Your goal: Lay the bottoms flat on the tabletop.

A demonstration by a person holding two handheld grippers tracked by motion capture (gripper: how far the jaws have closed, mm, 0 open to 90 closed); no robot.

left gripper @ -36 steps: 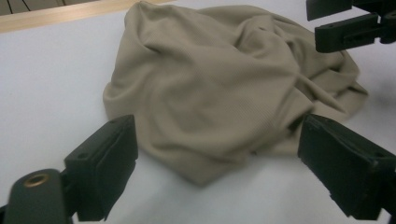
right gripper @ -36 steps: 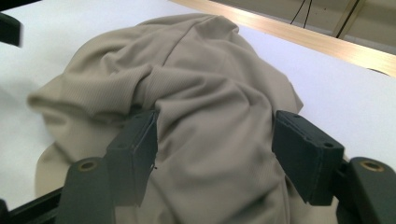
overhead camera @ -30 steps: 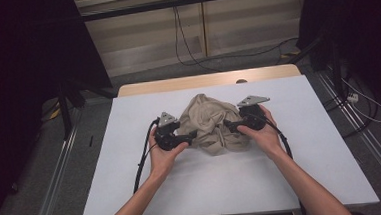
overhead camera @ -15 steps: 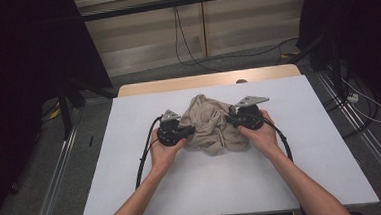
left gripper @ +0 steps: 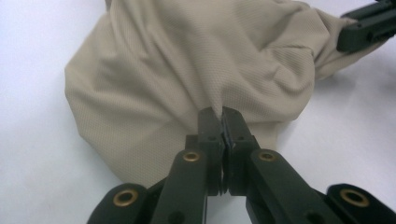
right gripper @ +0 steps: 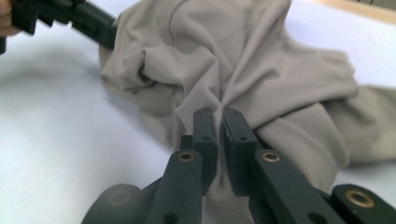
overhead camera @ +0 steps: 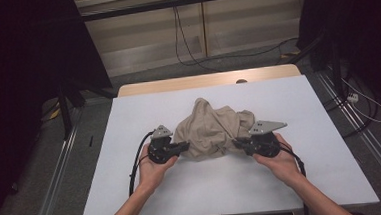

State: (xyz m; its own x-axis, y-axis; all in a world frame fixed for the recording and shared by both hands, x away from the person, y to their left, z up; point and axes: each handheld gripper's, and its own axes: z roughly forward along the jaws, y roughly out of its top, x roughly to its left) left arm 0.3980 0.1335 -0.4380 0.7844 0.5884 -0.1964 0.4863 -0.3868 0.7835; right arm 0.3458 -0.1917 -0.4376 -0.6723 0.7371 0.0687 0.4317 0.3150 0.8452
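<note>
A crumpled beige cloth (overhead camera: 212,128) lies in a heap on the white table (overhead camera: 133,191). My left gripper (overhead camera: 185,147) is at the cloth's left edge, and in the left gripper view (left gripper: 221,112) its jaws are shut on a fold of the cloth (left gripper: 187,60). My right gripper (overhead camera: 236,144) is at the cloth's right edge. In the right gripper view (right gripper: 219,112) it pinches a bunched fold of the cloth (right gripper: 261,70), and its jaws have just been closing on it. Each hand holds its gripper low over the table, with the jaws pointing inward.
A wooden strip (overhead camera: 207,81) runs along the table's far edge. Black cables (overhead camera: 189,42) trail over the floor beyond it. Metal rails (overhead camera: 58,185) flank the table on both sides. White tabletop surrounds the cloth.
Both grippers have shut on the cloth's edges and moved apart, the left one leftward and the right one rightward. The cloth now spreads wider between them.
</note>
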